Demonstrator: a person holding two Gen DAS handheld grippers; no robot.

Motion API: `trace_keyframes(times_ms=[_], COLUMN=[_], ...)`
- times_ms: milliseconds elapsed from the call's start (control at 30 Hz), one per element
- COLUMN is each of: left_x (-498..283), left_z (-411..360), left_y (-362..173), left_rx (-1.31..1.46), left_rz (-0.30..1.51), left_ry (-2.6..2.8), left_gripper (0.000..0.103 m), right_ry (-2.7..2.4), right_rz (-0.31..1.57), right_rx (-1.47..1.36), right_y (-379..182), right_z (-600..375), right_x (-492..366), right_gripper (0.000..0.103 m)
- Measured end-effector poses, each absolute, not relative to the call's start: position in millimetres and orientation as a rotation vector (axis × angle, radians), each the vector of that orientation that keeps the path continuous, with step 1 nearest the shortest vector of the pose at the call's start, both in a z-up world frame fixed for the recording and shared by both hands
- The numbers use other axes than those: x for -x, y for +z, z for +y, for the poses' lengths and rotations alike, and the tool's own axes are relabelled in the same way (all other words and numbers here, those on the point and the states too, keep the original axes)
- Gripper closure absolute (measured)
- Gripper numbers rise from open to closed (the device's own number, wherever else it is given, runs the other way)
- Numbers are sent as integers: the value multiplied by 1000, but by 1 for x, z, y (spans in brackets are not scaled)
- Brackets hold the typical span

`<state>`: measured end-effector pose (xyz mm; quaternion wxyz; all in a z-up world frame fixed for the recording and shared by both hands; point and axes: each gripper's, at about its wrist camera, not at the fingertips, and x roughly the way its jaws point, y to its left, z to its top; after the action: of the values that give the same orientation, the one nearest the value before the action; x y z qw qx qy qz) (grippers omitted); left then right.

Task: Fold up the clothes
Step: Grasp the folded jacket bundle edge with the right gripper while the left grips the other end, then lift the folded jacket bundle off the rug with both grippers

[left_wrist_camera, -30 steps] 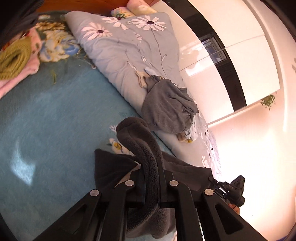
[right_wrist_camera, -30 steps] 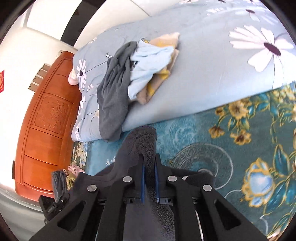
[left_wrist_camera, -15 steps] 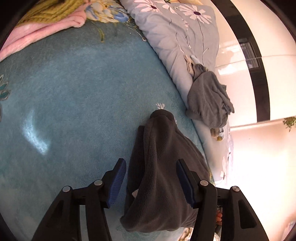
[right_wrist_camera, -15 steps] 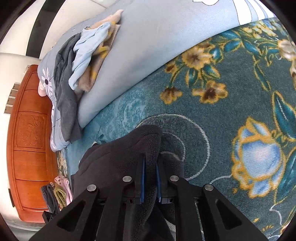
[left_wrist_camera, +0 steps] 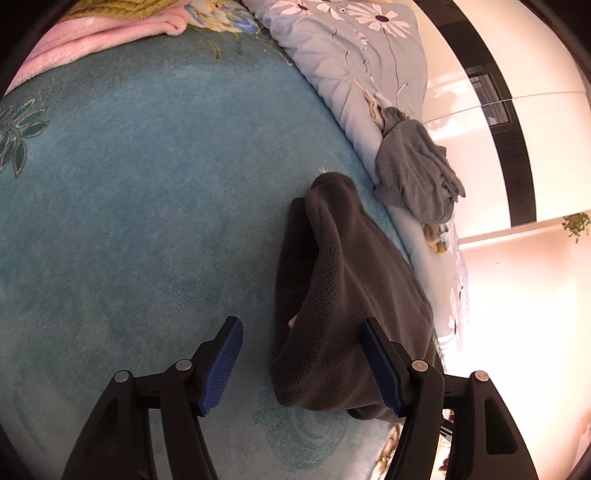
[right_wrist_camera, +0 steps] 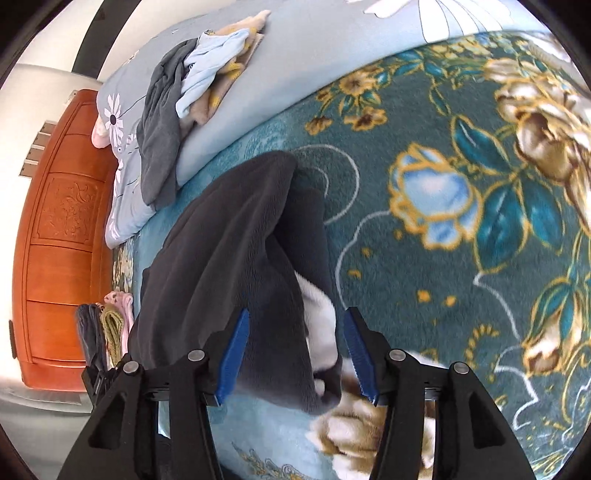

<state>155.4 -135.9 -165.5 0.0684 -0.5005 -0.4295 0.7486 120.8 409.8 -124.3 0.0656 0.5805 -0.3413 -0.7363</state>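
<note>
A dark grey fleece garment (left_wrist_camera: 347, 295) lies folded in a long strip on the teal floral blanket (left_wrist_camera: 129, 206). My left gripper (left_wrist_camera: 306, 365) is open, its right finger against the garment's near end, its left finger over bare blanket. In the right wrist view the same garment (right_wrist_camera: 229, 258) lies between the fingers of my open right gripper (right_wrist_camera: 295, 358), which holds nothing. A white lining patch shows at the near end.
A light blue daisy quilt (left_wrist_camera: 351, 59) runs along the far side with a grey garment (left_wrist_camera: 413, 177) and more clothes (right_wrist_camera: 214, 74) heaped on it. Folded pink and green items (left_wrist_camera: 92, 26) lie at the blanket's far left. A wooden headboard (right_wrist_camera: 62, 236) stands beyond.
Both grippers have let go of the dark fleece garment. The left opened first, the right just now. The garment has dropped onto the blanket and both grippers have drawn back.
</note>
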Motion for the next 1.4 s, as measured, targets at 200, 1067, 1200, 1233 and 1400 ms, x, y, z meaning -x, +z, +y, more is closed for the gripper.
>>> trace_keyframes(times_ms=[200, 1067, 1200, 1233, 1400], left_x=[-160, -205, -208, -208, -197], left_z=[-135, -154, -140, -136, -124], left_y=[-165, -177, -187, -189, -194], left_rx=[1496, 1398, 1447, 1467, 1492], left_rz=[-1282, -1735, -1778, -1777, -1776], left_ry=[2243, 2069, 2011, 2000, 1983], left_gripper=[67, 17, 11, 10, 10], right_ry=[-2249, -2190, -2146, -2139, -2147], right_rz=[-1027, -1344, -1430, -1435, -1472], right_rx=[-1759, -1631, -1550, -1543, -1459], right_y=[-126, -133, -155, -159, -173], right_z=[391, 425, 417, 413, 397], right_x=[-132, -173, -189, -189, -189], right_gripper=[67, 30, 26, 25, 19])
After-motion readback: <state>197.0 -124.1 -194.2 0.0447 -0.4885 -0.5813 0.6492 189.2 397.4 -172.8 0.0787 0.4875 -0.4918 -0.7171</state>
